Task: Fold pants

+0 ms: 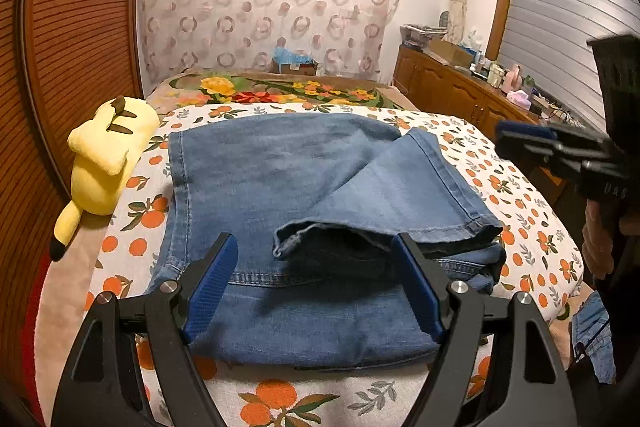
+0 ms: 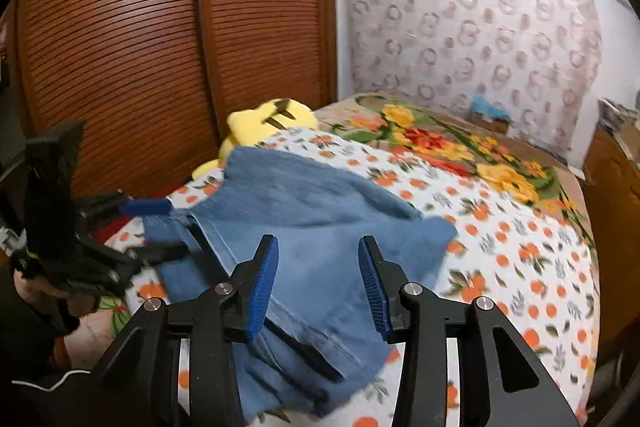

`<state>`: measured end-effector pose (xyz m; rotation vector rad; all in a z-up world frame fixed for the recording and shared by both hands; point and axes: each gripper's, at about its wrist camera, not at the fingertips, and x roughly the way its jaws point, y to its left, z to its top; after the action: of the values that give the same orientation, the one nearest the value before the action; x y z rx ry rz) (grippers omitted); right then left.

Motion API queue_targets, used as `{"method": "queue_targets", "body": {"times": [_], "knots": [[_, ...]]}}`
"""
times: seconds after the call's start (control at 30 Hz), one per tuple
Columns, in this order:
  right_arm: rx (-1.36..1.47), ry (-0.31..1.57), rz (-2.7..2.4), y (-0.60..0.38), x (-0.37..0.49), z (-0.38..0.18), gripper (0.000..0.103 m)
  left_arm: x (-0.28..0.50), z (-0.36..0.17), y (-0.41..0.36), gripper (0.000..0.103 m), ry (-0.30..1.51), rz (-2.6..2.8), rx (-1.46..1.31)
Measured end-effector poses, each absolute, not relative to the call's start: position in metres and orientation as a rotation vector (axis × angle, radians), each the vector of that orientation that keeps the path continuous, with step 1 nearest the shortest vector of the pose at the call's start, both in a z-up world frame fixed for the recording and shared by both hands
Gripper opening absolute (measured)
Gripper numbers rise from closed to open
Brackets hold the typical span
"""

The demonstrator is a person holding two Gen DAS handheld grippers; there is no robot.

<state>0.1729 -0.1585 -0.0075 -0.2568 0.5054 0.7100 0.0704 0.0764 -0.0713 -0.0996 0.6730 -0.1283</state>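
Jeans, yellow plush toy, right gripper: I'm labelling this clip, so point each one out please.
jeans (image 1: pixel 280 179): left wrist view, flat denim middle.
yellow plush toy (image 1: pixel 104 163): left wrist view, its body.
right gripper (image 2: pixel 318 259): right wrist view, gap between fingertips.

The left wrist view looks down along its fingers, close over the jeans (image 1: pixel 304 187) on the bed (image 1: pixel 520 195), toward the curtain wall. The right wrist view faces the wooden doors (image 2: pixel 160 47). Both share jeans, bed and yellow plush toy (image 1: pixel 108 159).

Jeans (image 1: pixel 288 179) and plush (image 1: pixel 108 155) on bed (image 1: pixel 520 195)
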Motion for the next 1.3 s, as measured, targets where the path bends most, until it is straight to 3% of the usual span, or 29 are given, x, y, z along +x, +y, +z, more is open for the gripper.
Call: {"method": "queue_targets", "body": {"times": [0.33,0.77,1.17,1.3], "knots": [[-0.196,0.587,0.661,-0.171,0.127,-0.023,0.046,0.078,-0.082,0.081,0.08,0.705,-0.123,-0.079],[-0.166,0.661,0.643,-0.16,0.133,-0.044,0.051,0.105,-0.104,0.086,0.07,0.765,-0.128,-0.047],[-0.082,0.742,0.676,-0.159,0.152,-0.058,0.051,0.122,-0.103,0.082,0.05,0.771,-0.166,-0.045],[-0.074,0.733,0.687,-0.158,0.152,-0.059,0.051,0.121,-0.099,0.077,0.037,0.76,-0.182,-0.028]]}}
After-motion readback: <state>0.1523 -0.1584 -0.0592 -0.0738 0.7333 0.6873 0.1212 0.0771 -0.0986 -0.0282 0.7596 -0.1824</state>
